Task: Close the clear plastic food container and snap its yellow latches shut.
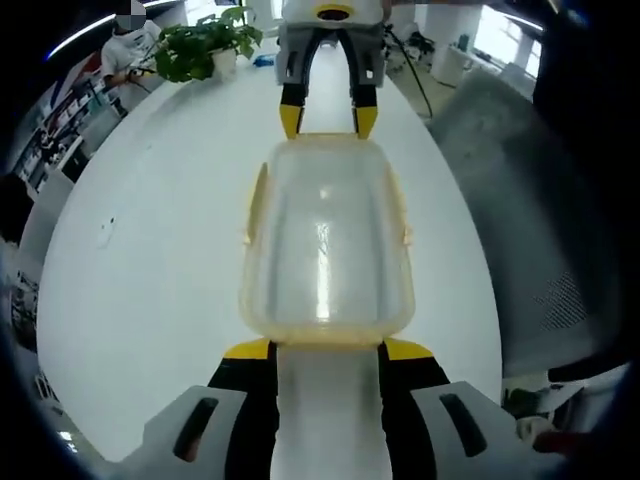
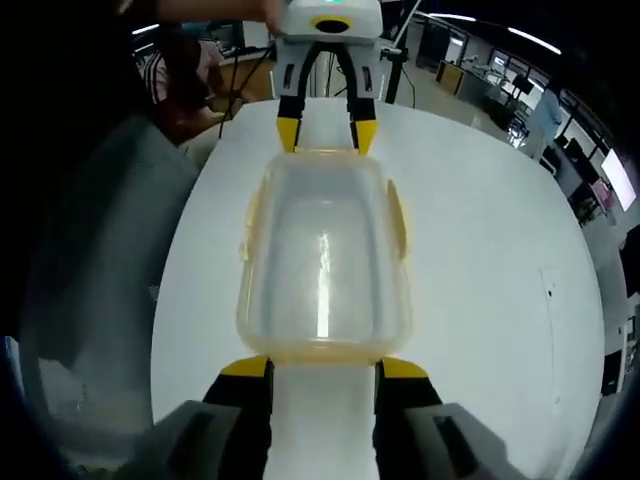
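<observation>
Container [image 1: 325, 245] lies lengthwise between both grippers — left gripper [image 1: 326, 352], right gripper [image 2: 324, 370] — jaws spread.

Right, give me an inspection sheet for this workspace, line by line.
Surface: white table, bare around the work.
Job's things: clear container lid-on between both grippers; yellow side latches appear flared, unsnapped.
Clutter: potted plant at the far end.
Grippers: left hand-held gripper and right hand-held gripper open at opposite short ends.
Cables: dark cable beyond the table.
Surroundings: office; grey chair alongside.
</observation>
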A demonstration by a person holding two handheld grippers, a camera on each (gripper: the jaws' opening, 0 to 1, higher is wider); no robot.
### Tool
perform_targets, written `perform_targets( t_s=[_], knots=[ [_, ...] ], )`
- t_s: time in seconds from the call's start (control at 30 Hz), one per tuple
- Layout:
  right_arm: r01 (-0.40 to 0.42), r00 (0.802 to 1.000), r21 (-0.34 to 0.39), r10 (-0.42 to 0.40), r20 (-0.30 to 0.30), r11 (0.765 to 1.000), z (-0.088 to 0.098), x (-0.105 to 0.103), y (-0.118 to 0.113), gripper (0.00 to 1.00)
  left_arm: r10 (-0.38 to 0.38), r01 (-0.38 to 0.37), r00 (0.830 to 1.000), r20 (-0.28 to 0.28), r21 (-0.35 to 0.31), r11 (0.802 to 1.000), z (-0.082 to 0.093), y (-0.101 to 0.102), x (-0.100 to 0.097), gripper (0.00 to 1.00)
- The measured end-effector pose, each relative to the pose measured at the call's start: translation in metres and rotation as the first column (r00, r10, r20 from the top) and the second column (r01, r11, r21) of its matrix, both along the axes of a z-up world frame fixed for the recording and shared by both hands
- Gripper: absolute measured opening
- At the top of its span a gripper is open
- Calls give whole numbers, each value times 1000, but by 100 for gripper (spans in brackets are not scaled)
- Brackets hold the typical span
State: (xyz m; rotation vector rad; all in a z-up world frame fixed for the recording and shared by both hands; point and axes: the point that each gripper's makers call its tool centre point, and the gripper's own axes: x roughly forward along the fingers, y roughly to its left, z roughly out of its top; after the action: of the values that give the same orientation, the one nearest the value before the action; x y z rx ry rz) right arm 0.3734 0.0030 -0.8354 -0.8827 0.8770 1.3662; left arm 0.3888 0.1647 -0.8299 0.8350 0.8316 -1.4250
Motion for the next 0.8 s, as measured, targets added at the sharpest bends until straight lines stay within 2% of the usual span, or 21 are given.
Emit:
perform_targets(
  t_s=[0.13,0.23,0.3,0.37,0.43,0.5,0.53,0.63,0.8],
  knots=[
    [-3,1000,3,3,4,1000,0,-2,4,38,-6,6,1000,1,-9,1000,0,4,-2,37],
    [-20,1000,3,20,16,1000,0,-1,4,38,14,-15,1000,-24,-26,1000,-2,5,-3,37],
    [-52,998,-27,54,44,998,0,-1,1,38,20,-20,1000,-22,-40,999,-1,6,-3,37],
    [-54,998,-28,55,38,998,0,-4,0,39,23,-24,999,-22,-44,999,-1,7,-3,37],
    [-43,999,-17,43,8,999,1,-9,-3,40,4,-5,1000,-17,-53,999,2,10,-3,37],
    [-26,1000,0,26,2,1000,5,-8,-6,41,37,-41,998,-52,-81,996,7,11,-1,38],
    [-5,1000,10,5,0,1000,9,-7,-8,41,41,-45,998,-47,-88,995,8,13,1,39],
    [39,999,58,-38,-4,998,18,-2,-7,41,51,-56,997,-50,-93,994,12,21,1,42],
    [64,998,96,-65,12,993,29,3,-1,40,60,-64,997,-45,-104,993,16,25,-2,43]
  ],
)
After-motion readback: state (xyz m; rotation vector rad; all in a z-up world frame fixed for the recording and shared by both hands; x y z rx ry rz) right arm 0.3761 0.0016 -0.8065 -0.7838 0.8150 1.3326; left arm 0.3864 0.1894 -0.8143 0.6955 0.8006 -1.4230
